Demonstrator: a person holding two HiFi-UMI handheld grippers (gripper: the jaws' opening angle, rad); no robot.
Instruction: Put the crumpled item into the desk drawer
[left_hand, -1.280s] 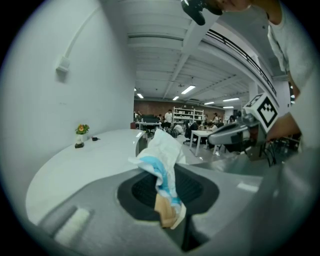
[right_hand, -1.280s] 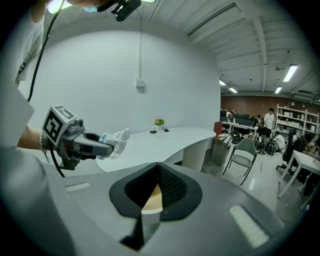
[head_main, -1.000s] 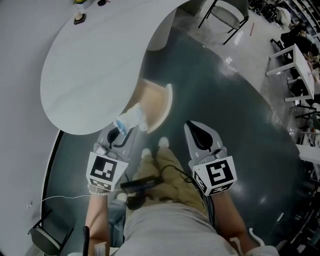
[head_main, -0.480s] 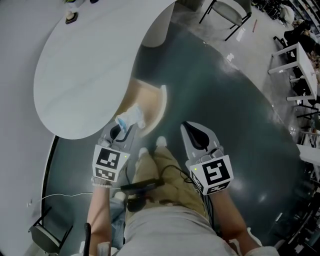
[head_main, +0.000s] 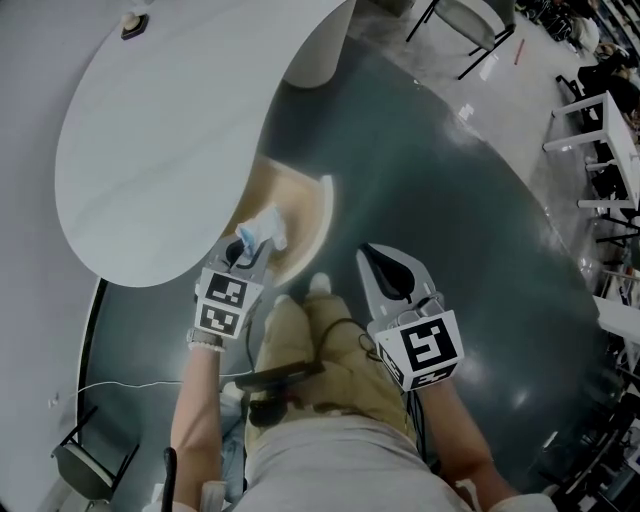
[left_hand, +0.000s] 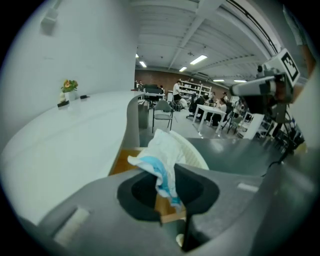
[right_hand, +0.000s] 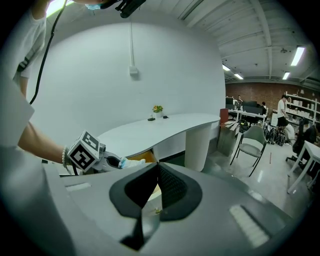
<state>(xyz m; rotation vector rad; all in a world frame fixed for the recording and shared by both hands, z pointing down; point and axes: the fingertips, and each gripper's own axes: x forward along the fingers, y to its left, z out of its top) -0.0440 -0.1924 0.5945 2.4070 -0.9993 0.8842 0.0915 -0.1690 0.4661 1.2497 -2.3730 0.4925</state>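
**L gripper brings item up over the open drawer**

Right gripper (head_main: 392, 270): idle alongside, jaws together, empty. Left gripper (head_main: 243, 255) has moved fwd vs a sec ago. Its jaws are part-closed, pinching the crumpled item (head_main: 262, 228) (white w/ blue), which sticks out past its tips. Just ahead & below is the drawer (head_main: 296, 198), pulled out from under the surface (head_main: 160, 150). Item looks abt over the drawer, so release is prob next.

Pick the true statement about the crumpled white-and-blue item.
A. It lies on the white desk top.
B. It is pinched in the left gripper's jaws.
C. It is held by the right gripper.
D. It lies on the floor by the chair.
B: the left gripper view shows the crumpled item clamped between the jaws of the left gripper, while the right gripper is shut with nothing in it.
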